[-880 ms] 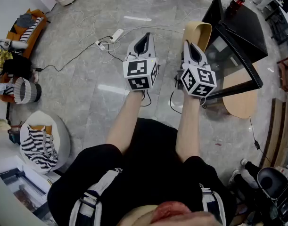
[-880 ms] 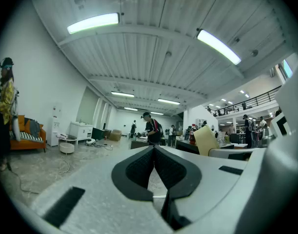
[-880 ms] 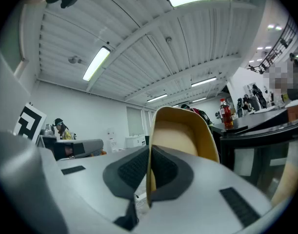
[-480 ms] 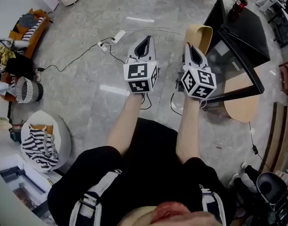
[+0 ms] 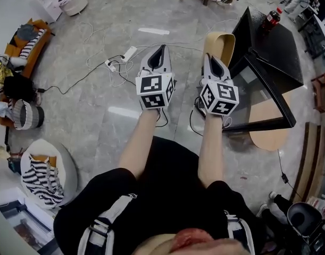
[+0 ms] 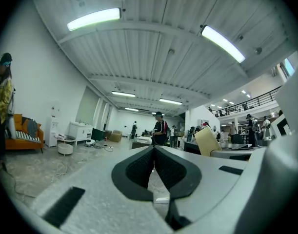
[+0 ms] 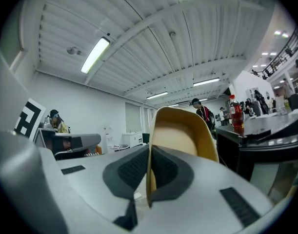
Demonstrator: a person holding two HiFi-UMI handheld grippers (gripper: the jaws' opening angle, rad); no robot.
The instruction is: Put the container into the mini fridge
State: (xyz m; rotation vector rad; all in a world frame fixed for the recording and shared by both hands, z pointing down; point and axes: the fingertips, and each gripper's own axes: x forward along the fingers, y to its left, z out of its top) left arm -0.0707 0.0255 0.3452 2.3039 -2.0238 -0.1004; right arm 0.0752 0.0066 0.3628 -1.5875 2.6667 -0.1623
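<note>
Both grippers are held out over the grey floor, side by side. My left gripper (image 5: 161,49) is shut with nothing in it; its pads meet in the left gripper view (image 6: 153,149). My right gripper (image 5: 209,57) is also shut and empty (image 7: 149,147). To its right stands the black mini fridge (image 5: 276,44), whose glass door (image 5: 258,89) is swung open toward me. The right gripper view has the fridge (image 7: 266,150) at its right edge. A red-capped bottle (image 5: 272,19) stands on top of the fridge. No container shows in any view.
A tan chair (image 5: 221,39) stands just beyond the right gripper, against the fridge. A power strip with cables (image 5: 127,54) lies on the floor ahead of the left gripper. A round basket (image 5: 26,115) and a white seat with striped cloth (image 5: 42,169) are at the left.
Both grippers have drifted slightly forward and to the left in the head view, and the fridge now sits a little lower in the picture. Both stay shut and empty.
</note>
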